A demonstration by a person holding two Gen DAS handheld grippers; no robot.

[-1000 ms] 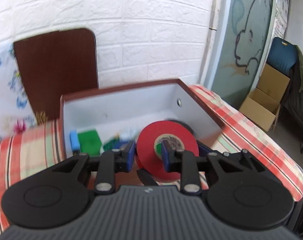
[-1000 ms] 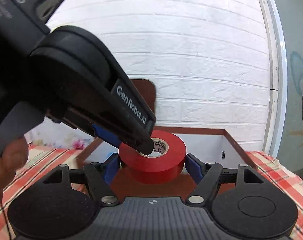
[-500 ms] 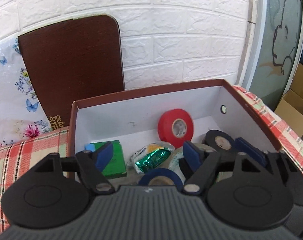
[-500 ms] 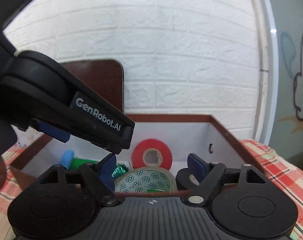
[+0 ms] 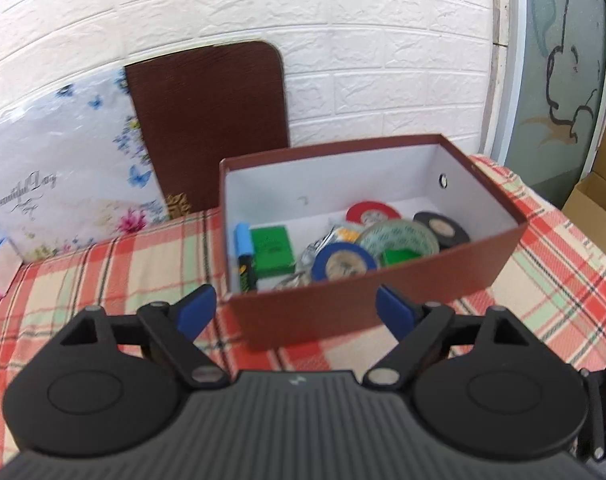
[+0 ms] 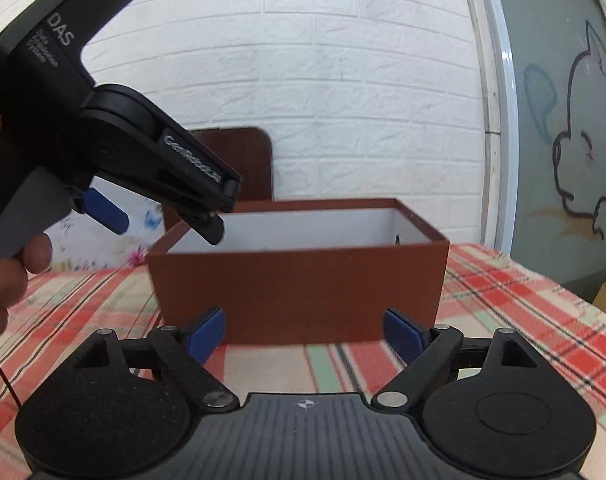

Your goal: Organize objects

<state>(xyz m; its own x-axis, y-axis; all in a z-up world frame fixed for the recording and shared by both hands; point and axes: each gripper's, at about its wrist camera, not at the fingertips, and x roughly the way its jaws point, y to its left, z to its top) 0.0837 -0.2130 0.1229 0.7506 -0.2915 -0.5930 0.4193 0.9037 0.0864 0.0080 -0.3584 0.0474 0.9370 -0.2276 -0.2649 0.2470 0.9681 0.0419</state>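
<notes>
Blue-padded fingers (image 5: pixel 197 307) spread before rectangular brown box (image 5: pixel 367 300).

We see a brown box (image 5: pixel 367 312) with white inside at centre, red-checked table (image 5: pixel 103 264) cloth, and red tape (image 5: pixel 373 213), blue tape (image 5: pixel 345 266).

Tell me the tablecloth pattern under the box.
Red, cream and green plaid tablecloth, clearest in the left wrist view.

Black left gripper (image 5: pixel 295 310) and right gripper (image 6: pixel 305 332) carry blue pads.
</notes>
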